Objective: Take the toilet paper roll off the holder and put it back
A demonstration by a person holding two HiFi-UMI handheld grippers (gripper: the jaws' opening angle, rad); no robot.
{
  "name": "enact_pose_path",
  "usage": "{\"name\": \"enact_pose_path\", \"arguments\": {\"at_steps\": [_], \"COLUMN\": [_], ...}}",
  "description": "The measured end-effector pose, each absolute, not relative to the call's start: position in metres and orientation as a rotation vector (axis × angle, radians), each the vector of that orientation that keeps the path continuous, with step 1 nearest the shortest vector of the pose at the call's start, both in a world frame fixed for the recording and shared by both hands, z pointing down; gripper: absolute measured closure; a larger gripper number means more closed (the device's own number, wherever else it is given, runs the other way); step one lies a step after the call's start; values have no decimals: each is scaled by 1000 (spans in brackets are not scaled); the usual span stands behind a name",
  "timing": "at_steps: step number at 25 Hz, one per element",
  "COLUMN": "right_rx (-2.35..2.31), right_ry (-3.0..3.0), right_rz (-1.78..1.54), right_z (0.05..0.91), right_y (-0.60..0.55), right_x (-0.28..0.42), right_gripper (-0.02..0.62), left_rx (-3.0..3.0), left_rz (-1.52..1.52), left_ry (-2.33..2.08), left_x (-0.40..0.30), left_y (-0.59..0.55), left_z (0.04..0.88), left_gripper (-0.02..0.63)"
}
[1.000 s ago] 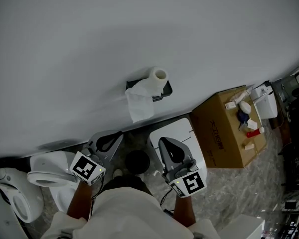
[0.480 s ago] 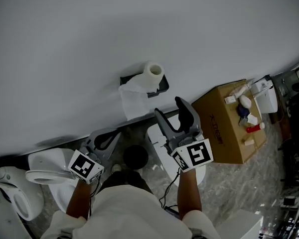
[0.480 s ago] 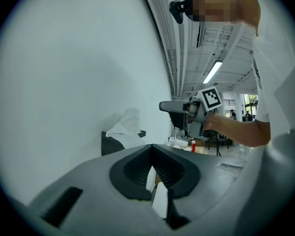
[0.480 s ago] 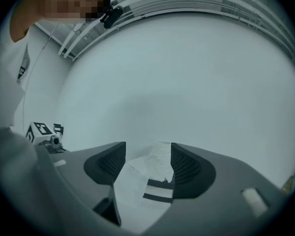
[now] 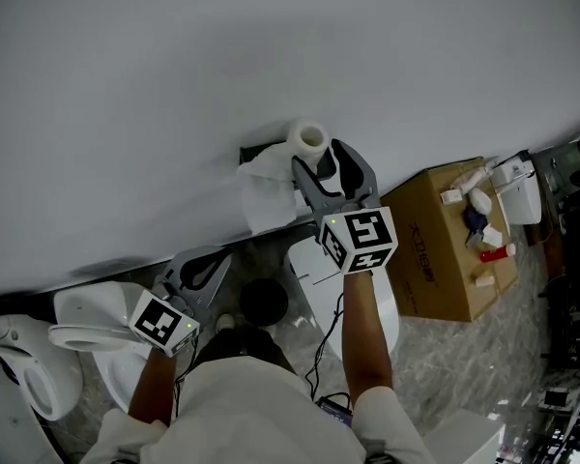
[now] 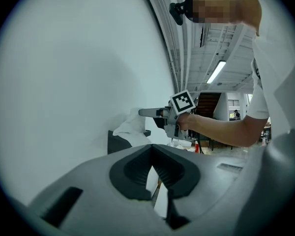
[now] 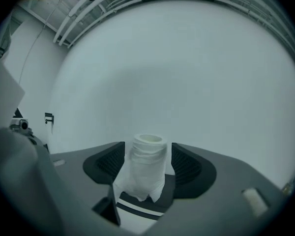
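Meanwhile right gripper [image 5: 321, 162] advanced, jaws opening around roll [image 5: 309, 138].

The toilet paper roll [image 5: 309, 139] is soft, crinkled paper; its holder [image 5: 253, 151] looks matt black; the wall [image 5: 271, 46] is smooth, matt; the box [image 5: 435, 259] is cardboard.

We cannot read any words. The brown box [image 5: 443, 249] right of the right claw [image 5: 318, 159] has print, too small.
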State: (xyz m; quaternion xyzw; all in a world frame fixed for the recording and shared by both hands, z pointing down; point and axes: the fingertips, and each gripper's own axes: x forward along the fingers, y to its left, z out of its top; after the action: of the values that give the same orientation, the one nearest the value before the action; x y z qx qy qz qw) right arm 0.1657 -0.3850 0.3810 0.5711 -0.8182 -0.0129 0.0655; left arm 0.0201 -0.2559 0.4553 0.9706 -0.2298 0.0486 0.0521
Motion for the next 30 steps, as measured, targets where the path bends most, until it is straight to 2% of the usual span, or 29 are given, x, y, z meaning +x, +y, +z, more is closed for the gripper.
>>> {"name": "enact_pose_path", "arguments": {"at_steps": [15, 30], "right_rx": [1643, 1622], "right_ry": [-2381, -2362], "right_rz": [18, 29], "right_z": [413, 412], "right_y": [-423, -421], "right_x": [158, 156], "right_gripper": [290, 316], "left_rx": [2952, 2951], "left_rz": [141, 150], "left_ry": [-703, -719], "left_x": [21, 15], "left_y": [-266, -267], "left_z": [453, 451], "left_gripper": [607, 607]}}
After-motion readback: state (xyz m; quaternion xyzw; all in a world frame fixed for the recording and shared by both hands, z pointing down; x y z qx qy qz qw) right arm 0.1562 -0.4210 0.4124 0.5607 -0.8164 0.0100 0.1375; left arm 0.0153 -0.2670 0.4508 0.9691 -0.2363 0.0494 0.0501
